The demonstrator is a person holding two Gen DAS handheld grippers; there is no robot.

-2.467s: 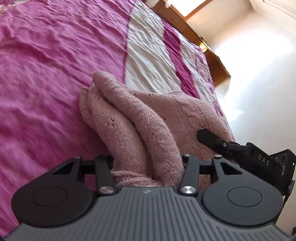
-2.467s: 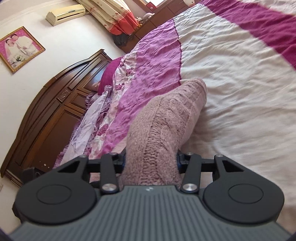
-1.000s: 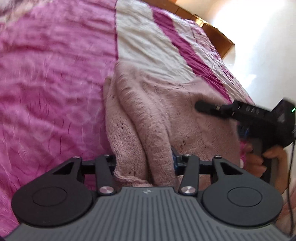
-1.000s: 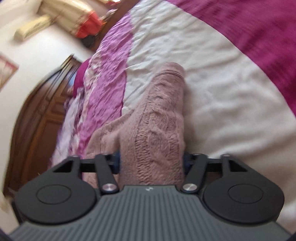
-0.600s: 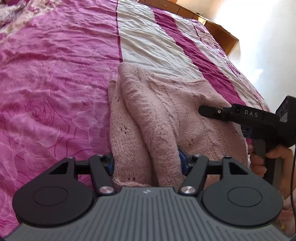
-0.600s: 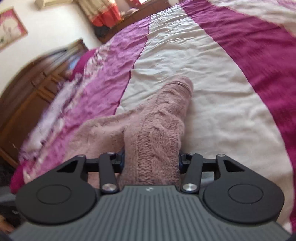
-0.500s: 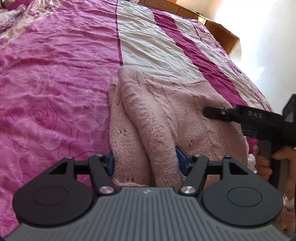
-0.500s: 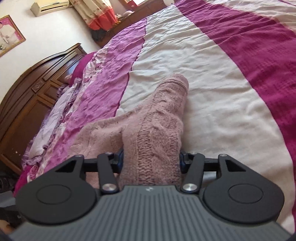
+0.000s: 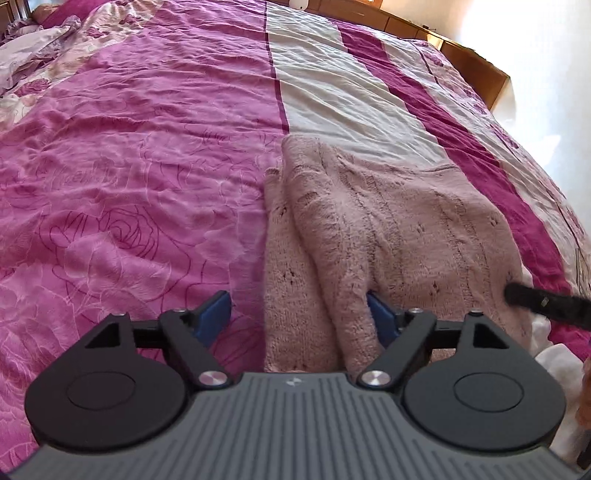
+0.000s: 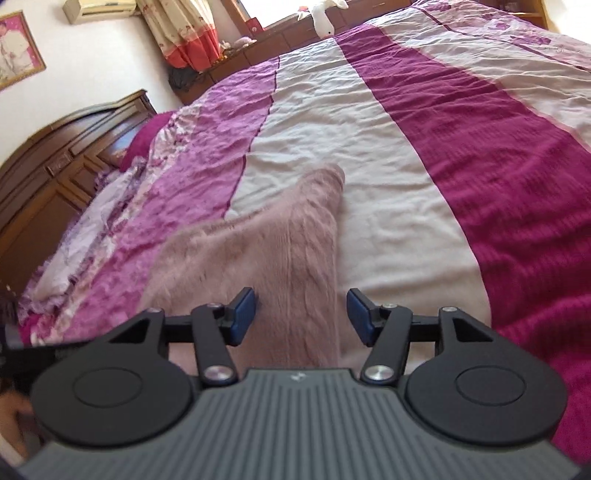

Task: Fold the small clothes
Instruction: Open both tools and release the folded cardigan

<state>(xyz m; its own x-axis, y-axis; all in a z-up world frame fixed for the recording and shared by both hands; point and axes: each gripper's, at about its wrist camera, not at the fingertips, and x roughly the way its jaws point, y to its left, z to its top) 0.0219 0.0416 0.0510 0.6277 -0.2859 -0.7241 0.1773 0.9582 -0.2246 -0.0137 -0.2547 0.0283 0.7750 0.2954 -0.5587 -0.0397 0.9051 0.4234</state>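
A pale pink knitted sweater (image 9: 388,229) lies folded on the striped pink and white bedspread (image 9: 147,147). My left gripper (image 9: 299,314) is open, its blue pads apart on either side of the sweater's near left edge. The sweater's right side (image 10: 280,251) shows in the right wrist view, with a sleeve end pointing away. My right gripper (image 10: 301,310) is open too, its pads standing clear on both sides of the knit. The tip of the right gripper (image 9: 546,302) shows at the right edge of the left wrist view.
A dark wooden headboard (image 10: 55,155) stands at the left. A wooden bench (image 10: 295,33) with a white soft toy (image 10: 325,14) runs along the bed's far side. Crumpled floral bedding (image 10: 74,236) lies near the headboard. White cloth (image 9: 557,365) lies at the bed's right edge.
Both grippers have opened and let go of the sweater, which now lies flat on the bed. Both have drawn back a little.
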